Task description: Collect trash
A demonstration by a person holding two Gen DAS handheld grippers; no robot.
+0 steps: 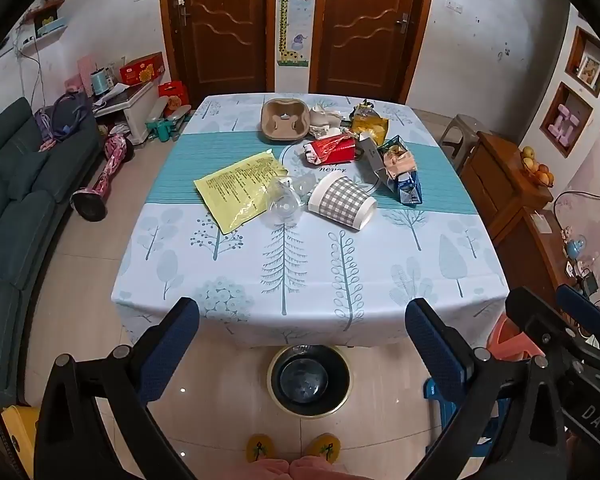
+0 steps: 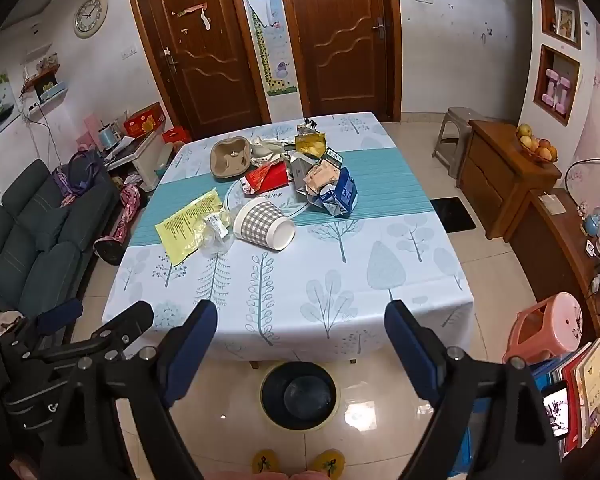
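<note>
Trash lies in the middle of the table: a checked paper cup on its side, a yellow leaflet, clear plastic wrap, a red wrapper, a blue carton, a yellow bag and a brown pulp cup tray. On the floor at the table's near edge stands a black bin, seen also as the bin. My left gripper is open and empty above the near edge. My right gripper is open and empty too, beside the left one.
A dark green sofa lines the left wall. A wooden cabinet with a fruit bowl stands at the right, and a pink stool is near the table's right corner. The person's yellow slippers are below the bin.
</note>
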